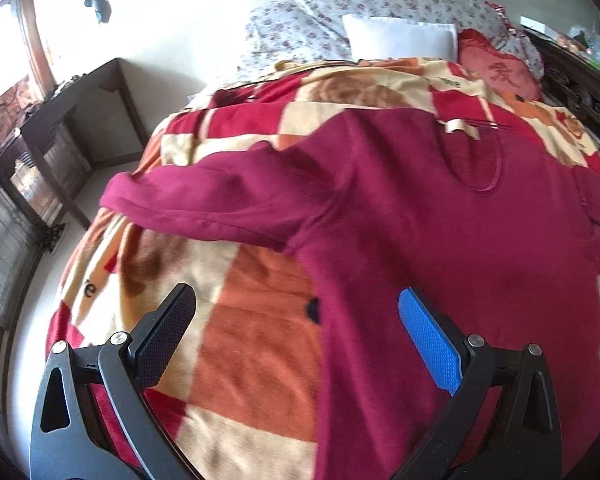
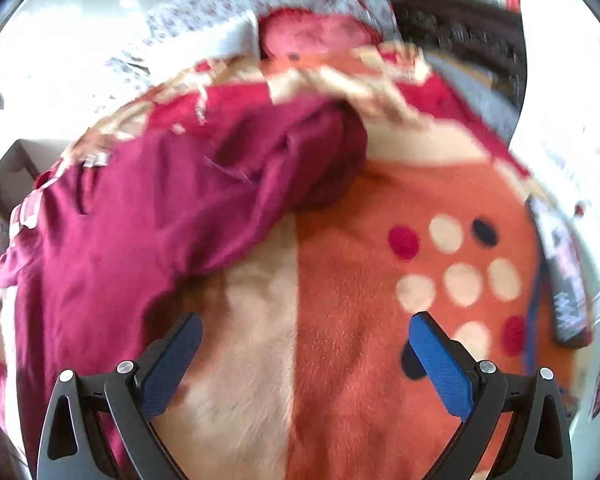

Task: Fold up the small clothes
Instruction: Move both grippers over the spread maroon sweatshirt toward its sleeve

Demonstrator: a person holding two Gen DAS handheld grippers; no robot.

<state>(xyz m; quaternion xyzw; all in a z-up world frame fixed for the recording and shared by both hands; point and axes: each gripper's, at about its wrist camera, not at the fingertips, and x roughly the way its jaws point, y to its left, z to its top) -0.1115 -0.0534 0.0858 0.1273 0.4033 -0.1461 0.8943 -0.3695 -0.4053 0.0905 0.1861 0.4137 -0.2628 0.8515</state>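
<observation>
Left wrist: maroon T-shirt (image 1: 440, 220) lay flat on patterned blanket (image 1: 240, 320), unfolded. Left gripper (image 1: 296, 320) and right gripper (image 2: 304, 340) both spread wide, empty. Next likely: grab sleeve (image 1: 204, 196), fold inward.

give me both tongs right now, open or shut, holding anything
Left tongs: open, holding nothing, over the maroon shirt.
Right tongs: open, holding nothing, over the blanket.

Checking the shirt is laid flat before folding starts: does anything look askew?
Yes. The maroon shirt is uneven: one sleeve lies spread out, while the other sleeve is bunched and rumpled on the blanket.
</observation>
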